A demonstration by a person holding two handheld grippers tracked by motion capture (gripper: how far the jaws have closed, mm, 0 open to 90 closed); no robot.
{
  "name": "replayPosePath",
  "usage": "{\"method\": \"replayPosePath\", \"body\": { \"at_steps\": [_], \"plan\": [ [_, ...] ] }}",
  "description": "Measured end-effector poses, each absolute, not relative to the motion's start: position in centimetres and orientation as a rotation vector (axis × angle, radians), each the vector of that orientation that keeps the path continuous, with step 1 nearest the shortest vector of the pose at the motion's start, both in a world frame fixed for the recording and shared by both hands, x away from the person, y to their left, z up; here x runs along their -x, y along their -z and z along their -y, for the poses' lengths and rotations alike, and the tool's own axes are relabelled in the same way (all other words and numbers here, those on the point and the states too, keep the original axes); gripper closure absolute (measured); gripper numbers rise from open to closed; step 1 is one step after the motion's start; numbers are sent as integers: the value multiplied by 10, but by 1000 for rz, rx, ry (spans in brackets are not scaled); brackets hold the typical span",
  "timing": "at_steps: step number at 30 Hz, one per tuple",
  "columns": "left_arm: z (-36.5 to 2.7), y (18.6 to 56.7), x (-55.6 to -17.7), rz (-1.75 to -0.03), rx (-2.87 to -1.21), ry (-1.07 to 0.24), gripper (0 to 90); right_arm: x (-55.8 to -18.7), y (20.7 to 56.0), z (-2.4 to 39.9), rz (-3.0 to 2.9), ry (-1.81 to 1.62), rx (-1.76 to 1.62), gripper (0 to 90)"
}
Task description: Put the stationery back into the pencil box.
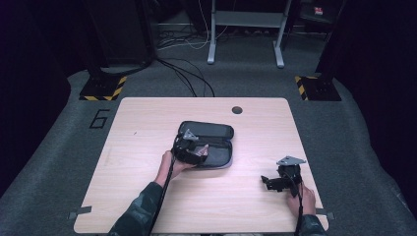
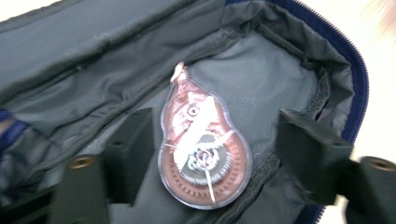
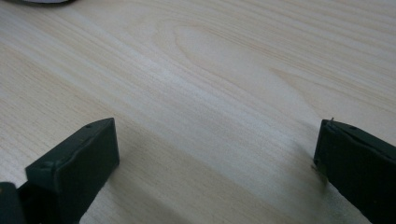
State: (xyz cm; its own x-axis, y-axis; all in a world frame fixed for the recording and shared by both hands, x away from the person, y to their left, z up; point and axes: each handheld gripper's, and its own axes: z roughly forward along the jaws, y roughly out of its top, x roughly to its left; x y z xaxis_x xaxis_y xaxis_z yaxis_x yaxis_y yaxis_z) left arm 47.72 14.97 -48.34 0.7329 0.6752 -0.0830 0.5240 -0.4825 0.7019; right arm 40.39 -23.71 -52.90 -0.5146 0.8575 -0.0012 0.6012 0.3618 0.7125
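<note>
An open dark grey pencil case [image 1: 211, 130] with a blue zip edge lies at the middle of the wooden table [image 1: 147, 132]. Inside it, on the grey lining [image 2: 261, 74], rests a clear pink correction-tape dispenser [image 2: 203, 149], lying flat. My left gripper [image 1: 196, 155] reaches into the case from the near side. In the left gripper view its jaws [image 2: 217, 126] stand on either side of the dispenser without pressing it, the right-hand one well clear. My right gripper [image 1: 269, 183] sits low over bare table at the near right, its jaws [image 3: 215, 135] wide apart with nothing between them.
A round cable hole [image 1: 237, 109] sits near the table's far edge. Beyond the table, the floor has loose cables [image 1: 189, 73], grey desk legs [image 1: 211, 49] and two stands on hazard-striped bases [image 1: 102, 88]. A "6" [image 1: 100, 118] is marked on the floor at left.
</note>
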Motion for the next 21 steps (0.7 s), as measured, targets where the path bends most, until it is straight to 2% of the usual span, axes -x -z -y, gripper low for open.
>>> {"method": "replayPosePath", "body": {
  "at_steps": [4,11,18,21],
  "plan": [
    [-158,472,-469,-907,-2162,-278,168,-404,529,237,-2255,-943,-1276,0],
    [-182,453,-434,-896,-2103,-353,117,-404,529,237,-2255,-944,-1277,0],
    [-206,458,-405,-944,-2098,-397,55,-404,529,237,-2255,-944,-1277,0],
    [-223,472,-386,-1018,-2094,-428,25,-404,529,237,-2255,-944,-1277,0]
  ]
}}
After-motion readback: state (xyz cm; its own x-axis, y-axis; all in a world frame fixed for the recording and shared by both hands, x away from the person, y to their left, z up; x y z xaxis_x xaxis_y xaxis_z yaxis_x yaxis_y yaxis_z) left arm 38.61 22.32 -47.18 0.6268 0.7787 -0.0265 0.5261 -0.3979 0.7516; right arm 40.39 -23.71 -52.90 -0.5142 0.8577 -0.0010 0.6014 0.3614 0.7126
